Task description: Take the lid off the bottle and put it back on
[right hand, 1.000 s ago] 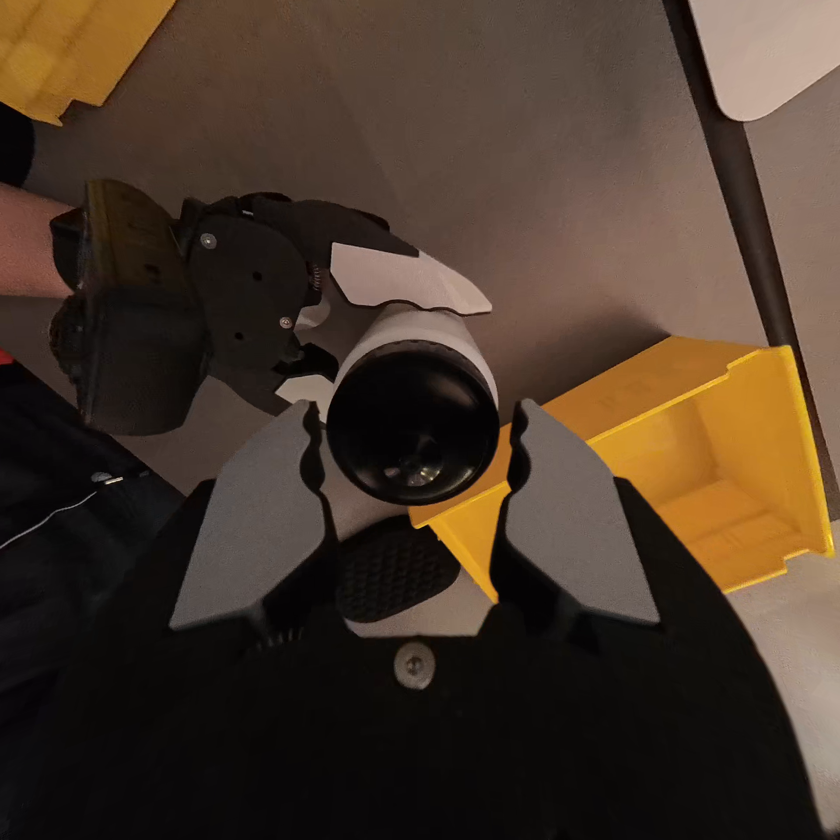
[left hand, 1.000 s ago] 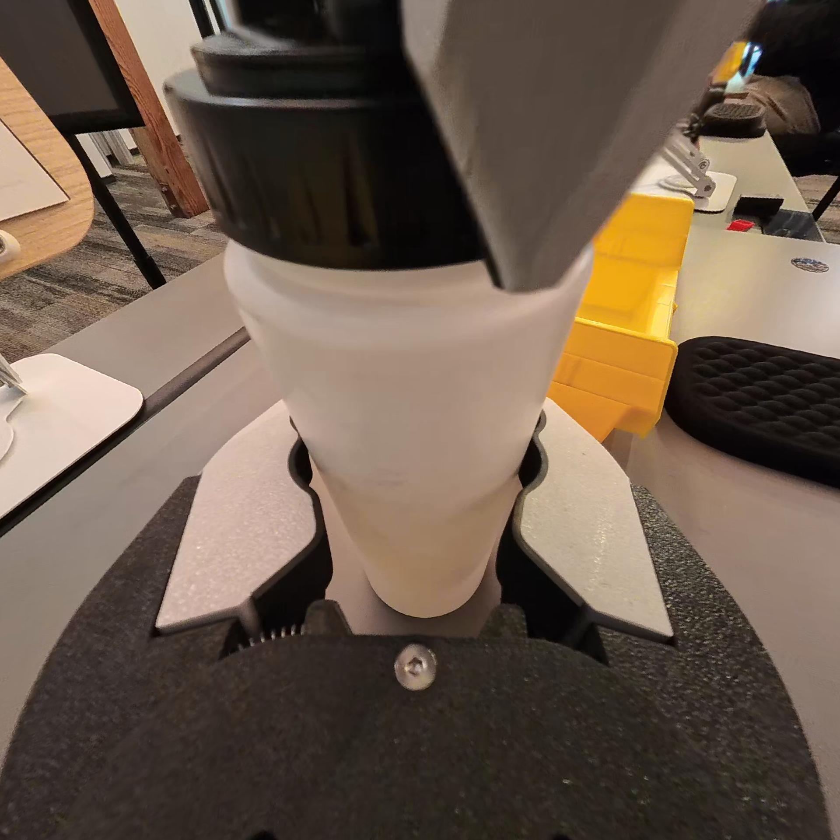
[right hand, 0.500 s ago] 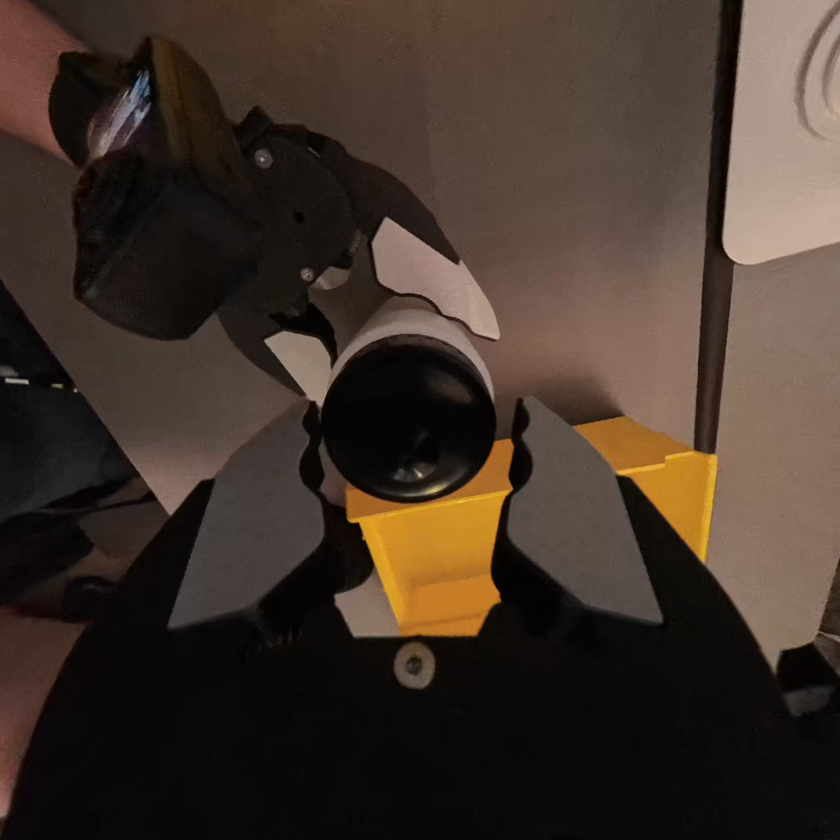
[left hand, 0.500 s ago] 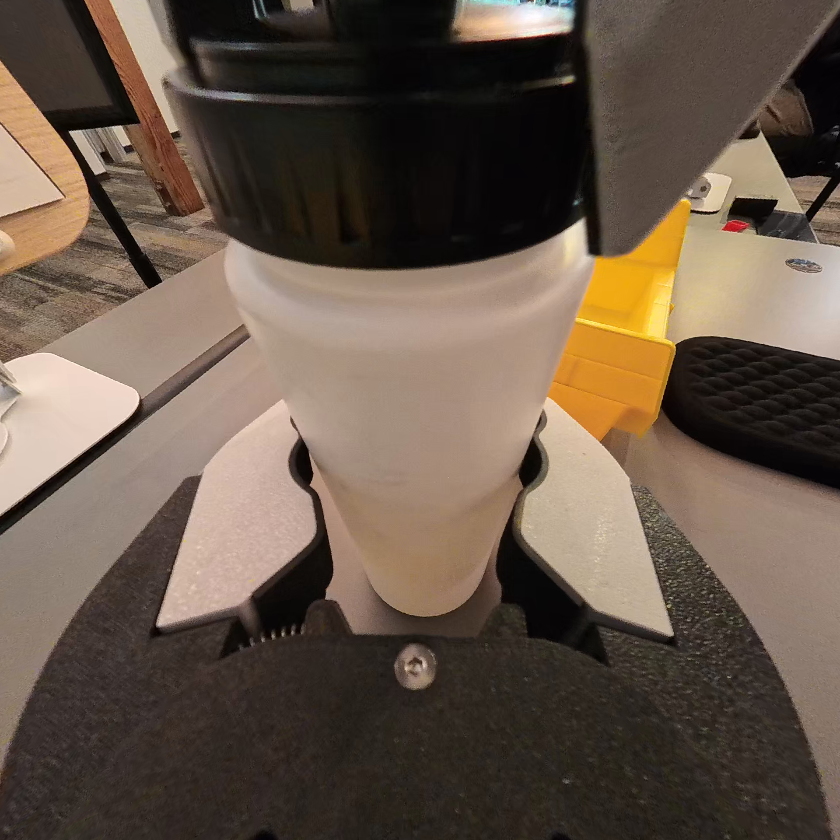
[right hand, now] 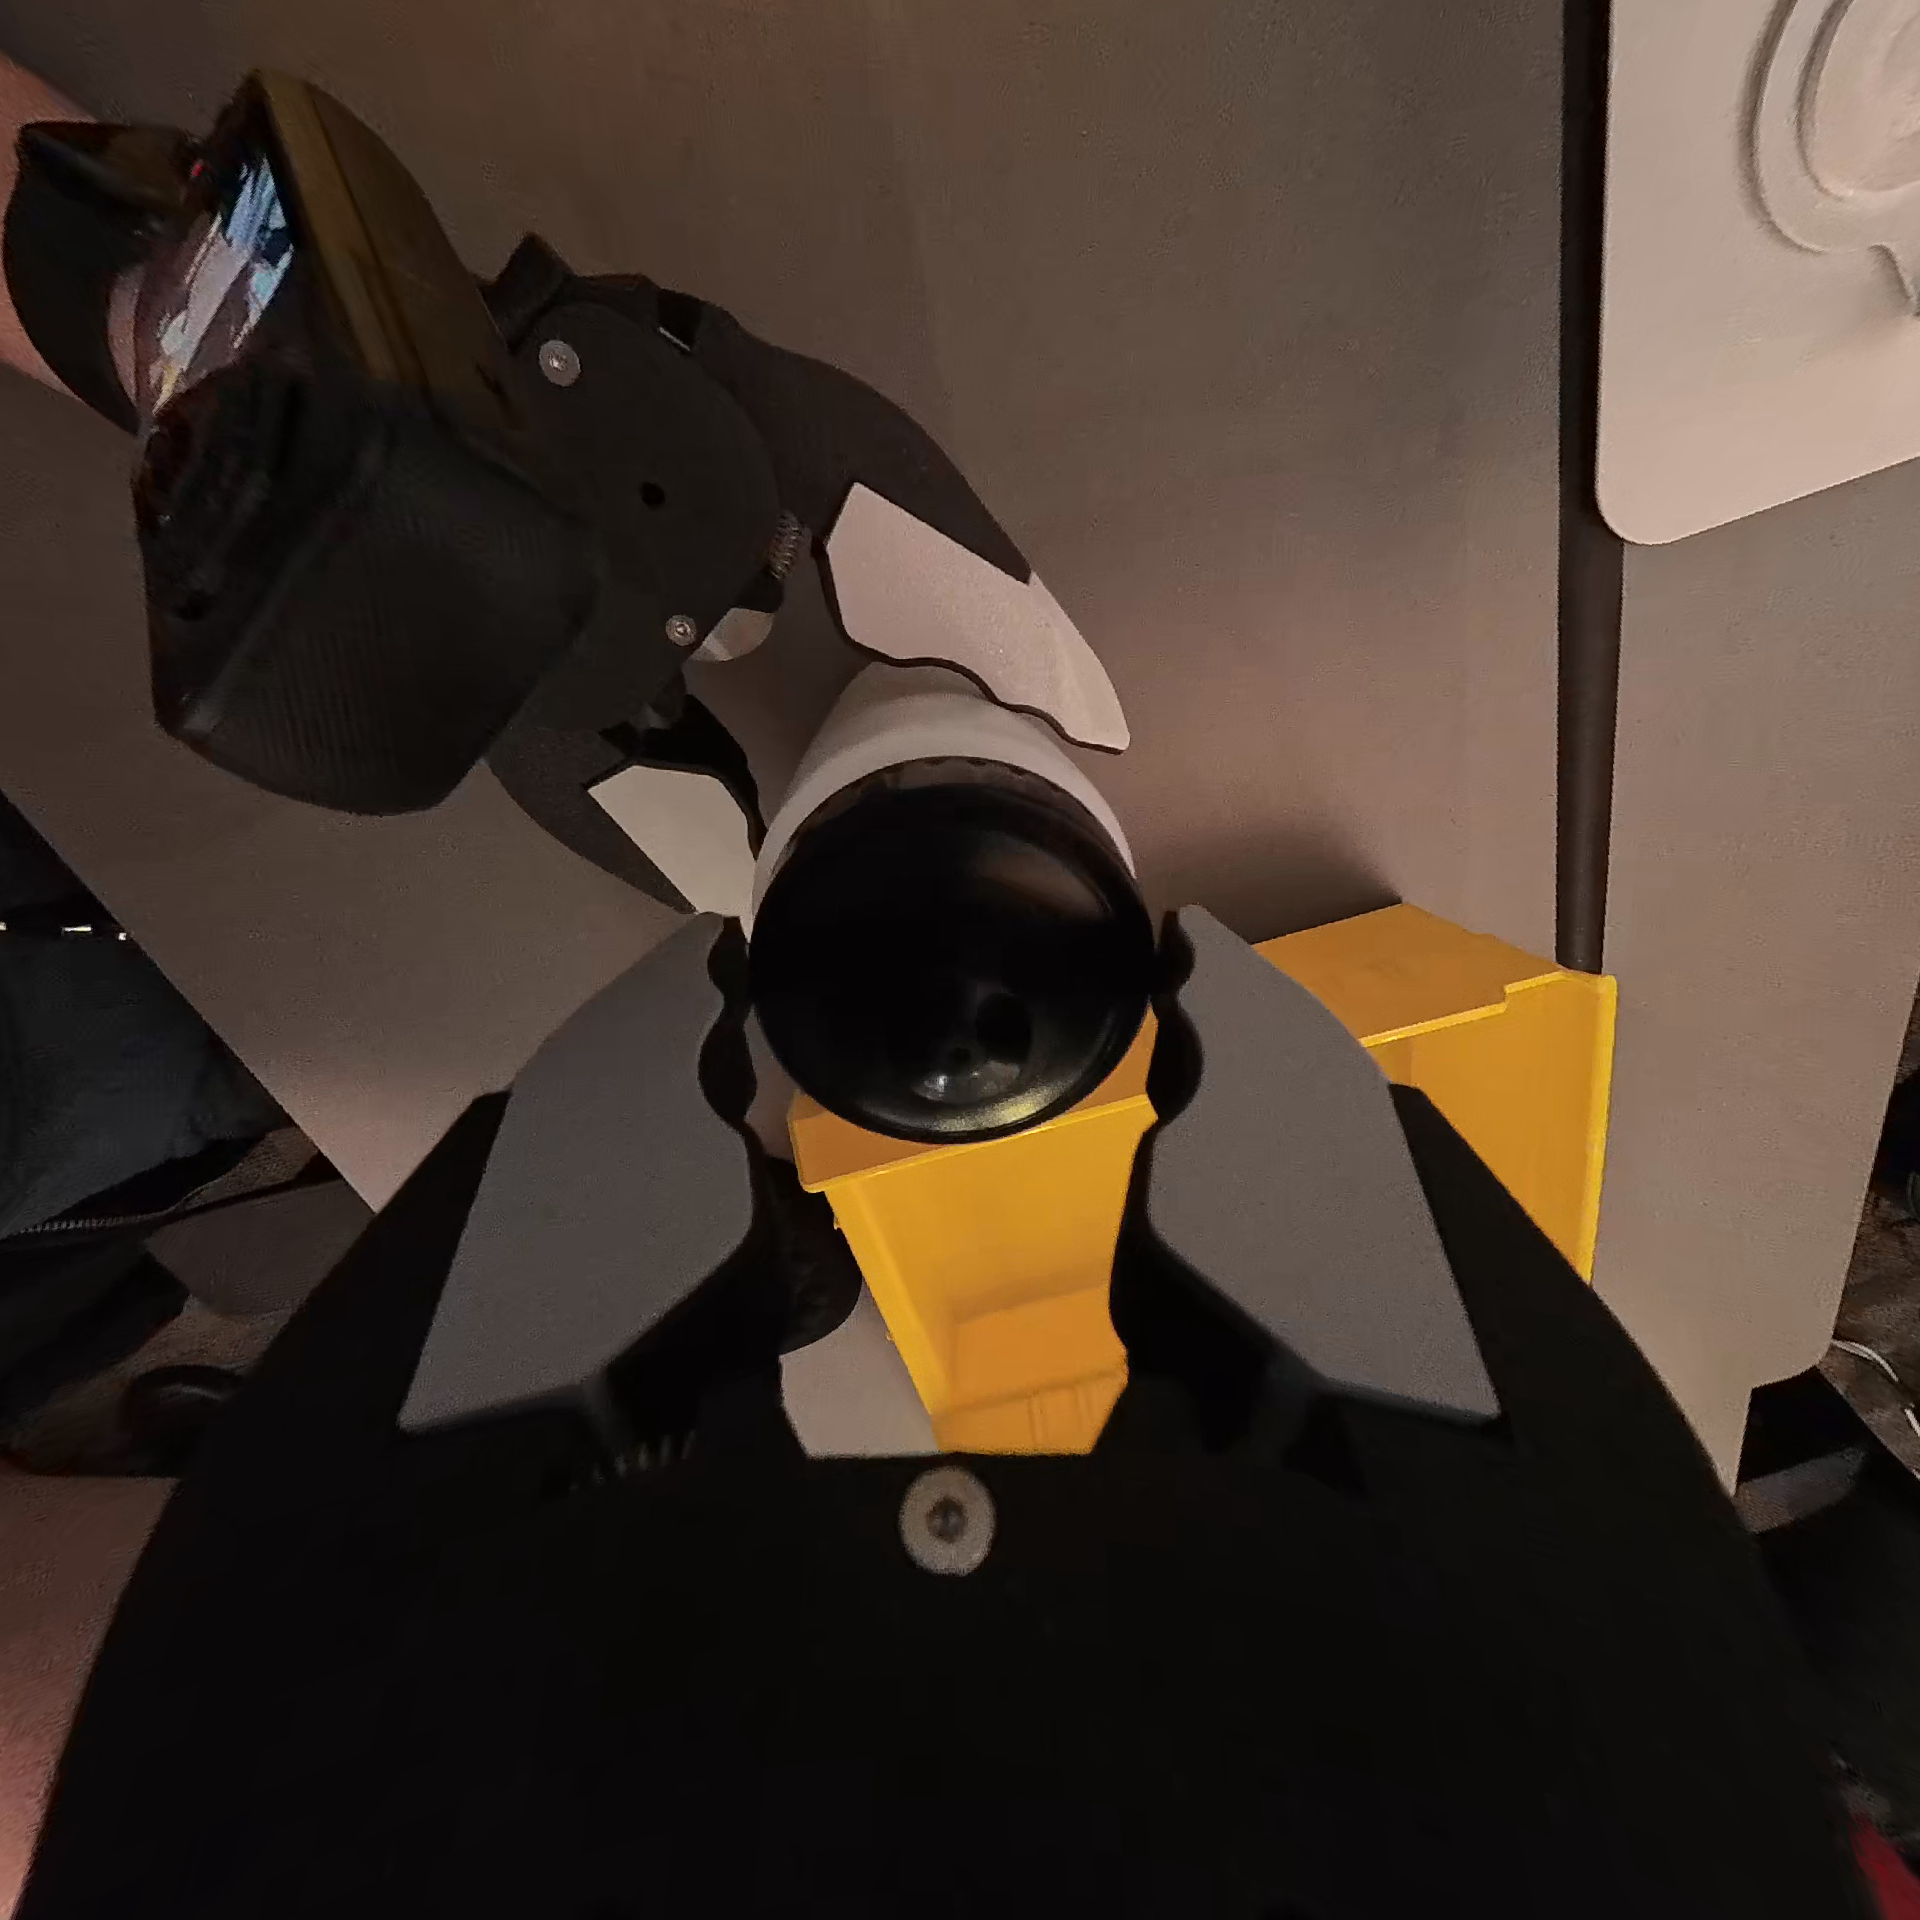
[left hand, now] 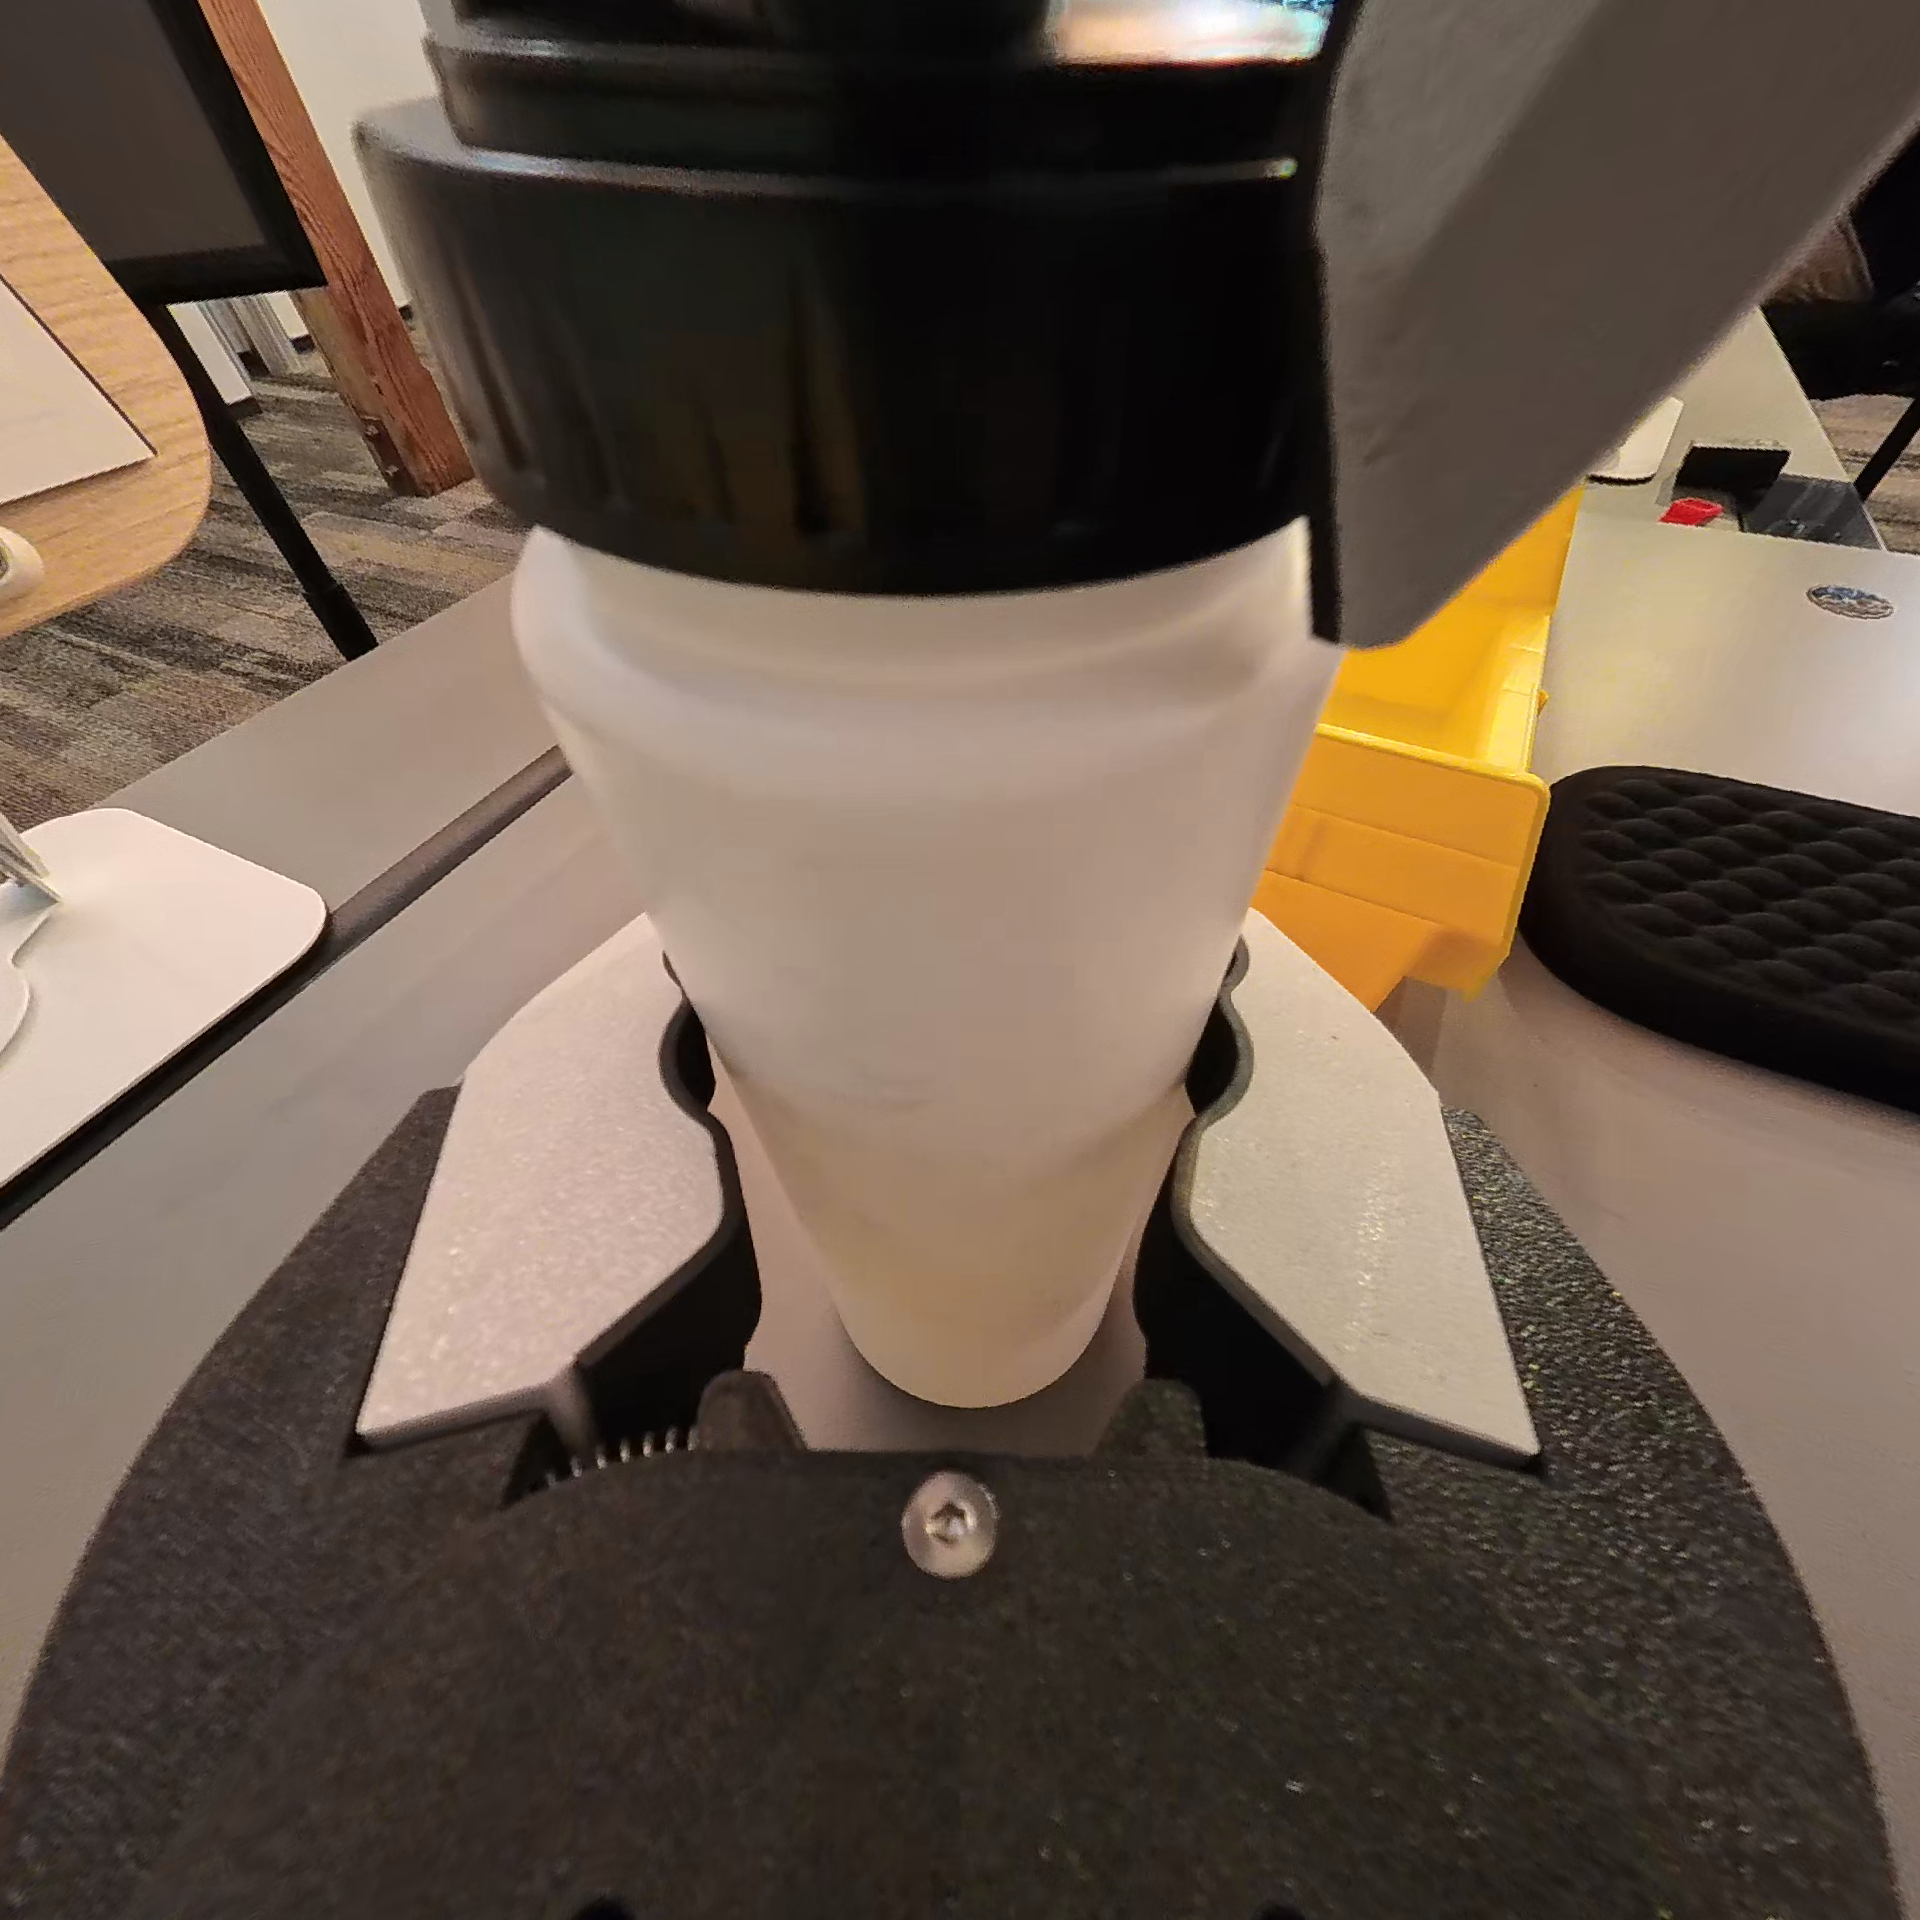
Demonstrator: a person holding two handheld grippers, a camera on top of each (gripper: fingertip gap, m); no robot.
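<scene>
A white bottle [left hand: 935,883] with a black ribbed lid [left hand: 862,374] stands upright on the grey table [left hand: 260,1143]. My left gripper [left hand: 956,966] is shut on the bottle's lower body. In the right wrist view I look straight down on the lid [right hand: 951,1008]. My right gripper [right hand: 951,935] has its two grey fingers pressed on opposite sides of the lid, which sits on the bottle [right hand: 935,727]. One right finger [left hand: 1538,260] shows against the lid's right side in the left wrist view. The left gripper [right hand: 888,810] shows behind the bottle.
A yellow bin [left hand: 1434,831] lies just behind and right of the bottle, also under the lid in the right wrist view [right hand: 1455,1091]. A black mesh pad [left hand: 1745,935] lies at the right. A white stand base [left hand: 135,935] sits at the left past a table seam.
My right gripper has turned around the lid; its finger swung from the lid's front to its right side. The left gripper and bottle have stayed put.
</scene>
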